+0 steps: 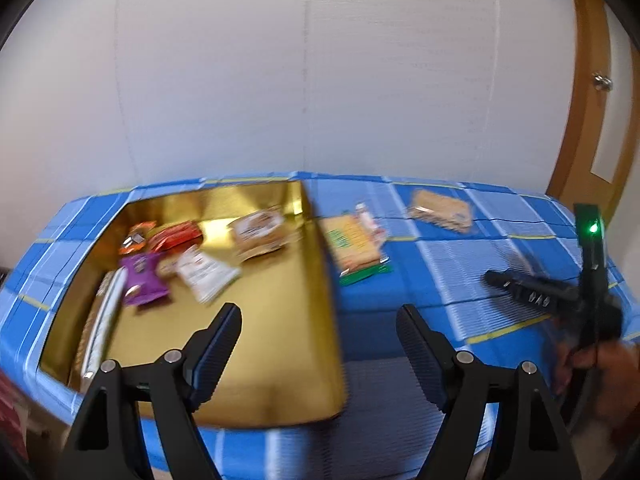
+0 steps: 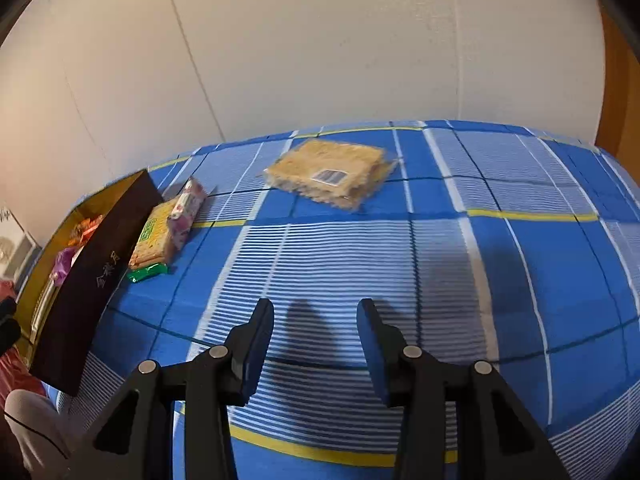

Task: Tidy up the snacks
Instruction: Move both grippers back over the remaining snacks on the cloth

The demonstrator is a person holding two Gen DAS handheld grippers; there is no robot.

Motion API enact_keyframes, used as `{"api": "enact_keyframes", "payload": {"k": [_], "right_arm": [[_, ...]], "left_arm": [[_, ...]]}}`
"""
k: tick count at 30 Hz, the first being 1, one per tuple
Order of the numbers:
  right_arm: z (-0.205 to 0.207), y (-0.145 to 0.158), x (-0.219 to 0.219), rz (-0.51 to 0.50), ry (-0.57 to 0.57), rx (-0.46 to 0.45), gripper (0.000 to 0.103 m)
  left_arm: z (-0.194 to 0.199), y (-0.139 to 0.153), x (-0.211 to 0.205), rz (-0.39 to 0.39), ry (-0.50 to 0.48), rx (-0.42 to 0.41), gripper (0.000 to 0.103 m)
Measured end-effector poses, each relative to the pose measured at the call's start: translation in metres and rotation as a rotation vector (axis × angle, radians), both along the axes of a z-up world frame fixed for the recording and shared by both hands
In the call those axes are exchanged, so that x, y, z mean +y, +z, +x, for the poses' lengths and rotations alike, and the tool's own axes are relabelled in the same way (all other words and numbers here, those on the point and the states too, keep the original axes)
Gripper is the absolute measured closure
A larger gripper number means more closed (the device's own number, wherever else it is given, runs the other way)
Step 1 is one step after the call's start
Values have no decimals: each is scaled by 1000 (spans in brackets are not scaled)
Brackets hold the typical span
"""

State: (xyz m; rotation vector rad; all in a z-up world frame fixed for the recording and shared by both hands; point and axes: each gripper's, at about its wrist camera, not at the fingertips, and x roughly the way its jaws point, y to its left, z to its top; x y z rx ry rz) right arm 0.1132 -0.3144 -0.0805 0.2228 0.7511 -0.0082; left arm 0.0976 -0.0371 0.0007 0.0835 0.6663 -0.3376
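Observation:
A gold-lined box (image 1: 280, 344) with dark outer walls (image 2: 96, 276) sits on the left of the blue checked tablecloth (image 2: 360, 248). It holds several snack packets, among them a purple one (image 1: 144, 278), a white one (image 1: 206, 274) and a red one (image 1: 176, 236). A yellow-green cracker pack (image 1: 356, 246) (image 2: 154, 236) lies just right of the box, with a pink-white packet (image 2: 186, 208) against it. A clear pack of crackers (image 1: 440, 210) (image 2: 332, 172) lies farther back. My left gripper (image 1: 320, 320) is open and empty above the box's right wall. My right gripper (image 2: 316, 314) is open and empty above bare cloth; it also shows in the left wrist view (image 1: 520, 288).
A white wall stands behind the table. A wooden door (image 1: 592, 128) is at the far right. The table's front edge is close below both grippers.

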Motion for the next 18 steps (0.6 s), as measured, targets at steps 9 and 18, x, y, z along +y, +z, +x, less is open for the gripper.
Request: {"api": "enact_keyframes", "payload": {"k": [9, 18], "right_arm": [[-8, 3, -7, 71, -8, -31, 59], [-9, 1, -21, 139, -24, -25, 59]], "left_arm": [[49, 13, -83, 84, -70, 33, 23], [132, -13, -131, 158, -15, 164, 41]]}}
